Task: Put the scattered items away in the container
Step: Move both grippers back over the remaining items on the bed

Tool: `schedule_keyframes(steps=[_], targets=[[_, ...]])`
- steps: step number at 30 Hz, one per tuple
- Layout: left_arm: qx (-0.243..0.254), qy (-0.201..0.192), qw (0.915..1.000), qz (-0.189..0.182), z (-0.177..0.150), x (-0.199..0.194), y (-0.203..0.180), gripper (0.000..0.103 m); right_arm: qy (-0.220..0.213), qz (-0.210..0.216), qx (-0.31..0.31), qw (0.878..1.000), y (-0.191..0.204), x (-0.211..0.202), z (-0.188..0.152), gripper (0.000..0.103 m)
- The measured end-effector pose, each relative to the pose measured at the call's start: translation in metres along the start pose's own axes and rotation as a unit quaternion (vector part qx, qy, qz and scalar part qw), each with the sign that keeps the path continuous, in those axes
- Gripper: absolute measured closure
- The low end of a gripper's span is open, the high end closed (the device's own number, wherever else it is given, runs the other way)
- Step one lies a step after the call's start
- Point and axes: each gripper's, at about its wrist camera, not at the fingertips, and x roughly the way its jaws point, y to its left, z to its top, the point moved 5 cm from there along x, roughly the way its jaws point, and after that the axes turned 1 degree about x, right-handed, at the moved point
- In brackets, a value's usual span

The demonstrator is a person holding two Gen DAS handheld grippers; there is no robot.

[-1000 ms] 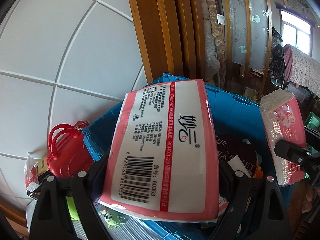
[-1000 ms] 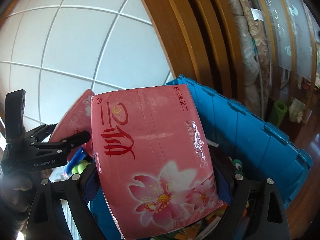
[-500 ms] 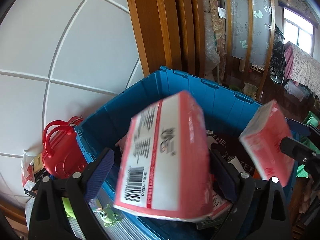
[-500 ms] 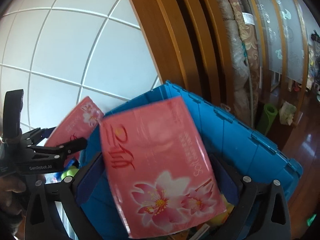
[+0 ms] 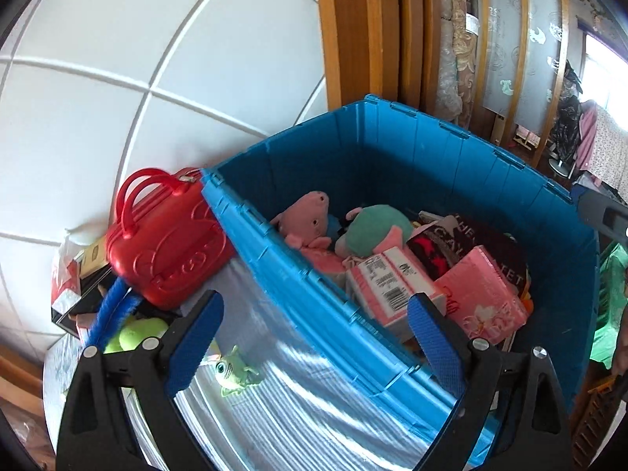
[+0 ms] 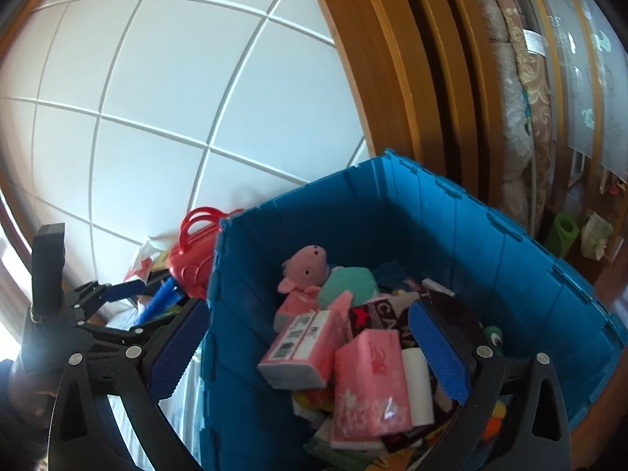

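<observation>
The blue container holds plush toys, dark cloth and two pink tissue packs. One pack lies barcode side up. The other lies flower side up. My left gripper is open and empty above the near rim. My right gripper is open and empty above the container. The left gripper also shows in the right wrist view.
A red toy case leans beside the container. A blue brush, green balls, a small green toy and boxes lie on the striped surface. A white panelled wall and wooden door frame stand behind.
Both grippers opened and let go of their tissue packs. The packs fell into the blue container and now lie on the items there.
</observation>
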Motion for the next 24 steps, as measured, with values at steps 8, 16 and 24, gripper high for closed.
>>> schedule_keyframes(steps=[8, 16, 24], targets=[[-0.061, 0.015, 0.9972, 0.039, -0.076, -0.026, 0.083, 0.007, 0.019, 0.045, -0.047, 0.998, 0.085, 0.013, -0.015, 0.0], [-0.113, 0.032, 0.9888, 0.092, -0.159, -0.059, 0.176, 0.007, 0.054, 0.07, -0.087, 0.992, 0.171, 0.035, -0.048, 0.0], [-0.156, 0.056, 0.9791, 0.118, -0.241, -0.084, 0.254, 0.007, 0.094, 0.071, -0.107, 0.987, 0.237, 0.067, -0.091, 0.0]])
